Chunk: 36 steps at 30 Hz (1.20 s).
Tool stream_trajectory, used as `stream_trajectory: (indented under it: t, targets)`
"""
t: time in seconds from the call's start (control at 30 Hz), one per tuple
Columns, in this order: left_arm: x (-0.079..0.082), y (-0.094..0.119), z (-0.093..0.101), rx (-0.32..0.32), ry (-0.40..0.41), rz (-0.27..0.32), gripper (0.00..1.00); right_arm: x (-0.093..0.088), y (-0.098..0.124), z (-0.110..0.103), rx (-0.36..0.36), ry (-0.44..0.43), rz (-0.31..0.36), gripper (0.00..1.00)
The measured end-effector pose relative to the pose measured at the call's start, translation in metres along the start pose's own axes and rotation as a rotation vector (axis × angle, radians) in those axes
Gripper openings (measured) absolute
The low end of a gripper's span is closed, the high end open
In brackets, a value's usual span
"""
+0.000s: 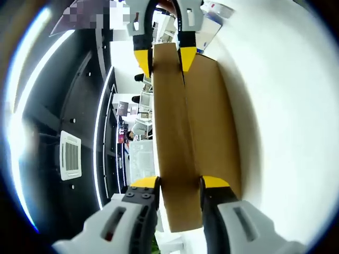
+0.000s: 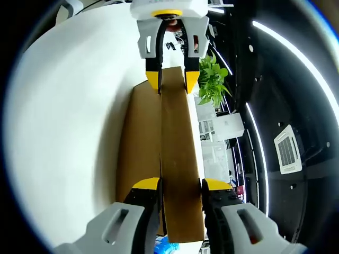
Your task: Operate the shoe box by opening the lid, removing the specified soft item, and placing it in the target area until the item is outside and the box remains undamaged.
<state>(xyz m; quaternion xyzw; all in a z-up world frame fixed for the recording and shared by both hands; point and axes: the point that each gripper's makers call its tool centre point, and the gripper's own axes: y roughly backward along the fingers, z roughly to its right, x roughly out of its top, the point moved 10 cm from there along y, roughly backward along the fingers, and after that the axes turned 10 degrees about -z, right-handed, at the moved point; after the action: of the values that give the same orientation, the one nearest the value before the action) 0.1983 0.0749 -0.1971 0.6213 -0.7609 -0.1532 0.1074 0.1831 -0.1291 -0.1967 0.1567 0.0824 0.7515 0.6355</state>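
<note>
A brown cardboard shoe box [image 1: 212, 121] lies on the white table [image 1: 286, 106]; both views are rolled sideways. Its lid [image 1: 170, 148] is a long cardboard strip running between the two grippers. My left gripper [image 1: 179, 183] clamps the near end of the lid between its yellow fingertips, and my right gripper [image 1: 164, 57] clamps the far end. In the right gripper view, the right gripper [image 2: 179, 185] holds the near end of the lid [image 2: 180, 159], and the left gripper [image 2: 172, 79] holds the far end. The box body [image 2: 140, 137] sits beside it. The inside of the box is hidden.
The white table [image 2: 69, 106] spreads wide beside the box. A green plant [image 2: 212, 79] and office desks stand beyond the table edge. White packages [image 1: 214, 18] lie at the table's far end. Something blue [image 2: 164, 244] shows by the box's near end.
</note>
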Motion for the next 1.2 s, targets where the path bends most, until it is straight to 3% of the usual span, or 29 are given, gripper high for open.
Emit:
stream_trajectory:
  t: [0.3,0.37,0.47,0.5,0.57,0.6,1.2]
  targets:
    - [-0.0001,-0.0006,0.0002,0.004,0.0,0.003,0.3,0.003,-0.0007,-0.0038,-0.028,0.07,-0.012,0.29]
    - [-0.0002,-0.0005,0.0003,0.004,0.0,0.004,0.3,0.0031,0.0001,-0.0019,-0.012,0.023,-0.021,0.3]
    - [0.0,-0.0013,0.0018,-0.001,-0.011,0.005,0.3,0.0024,-0.0004,-0.0024,0.039,-0.053,-0.053,0.48]
    - [0.0001,-0.0013,0.0021,-0.002,-0.014,0.004,0.3,0.0028,0.0001,-0.002,0.033,-0.055,-0.048,0.47]
    - [0.0005,-0.0014,0.0022,-0.003,-0.012,0.003,0.3,0.0022,0.0007,-0.0025,0.031,-0.044,-0.04,0.34]
    - [0.0005,-0.0016,0.0022,-0.004,-0.012,0.003,0.3,0.0014,0.0001,-0.0032,0.042,-0.041,-0.046,0.32]
    - [0.0001,-0.0045,0.0048,-0.011,-0.008,0.009,0.3,-0.0012,-0.0052,-0.0078,0.026,0.007,-0.04,0.3]
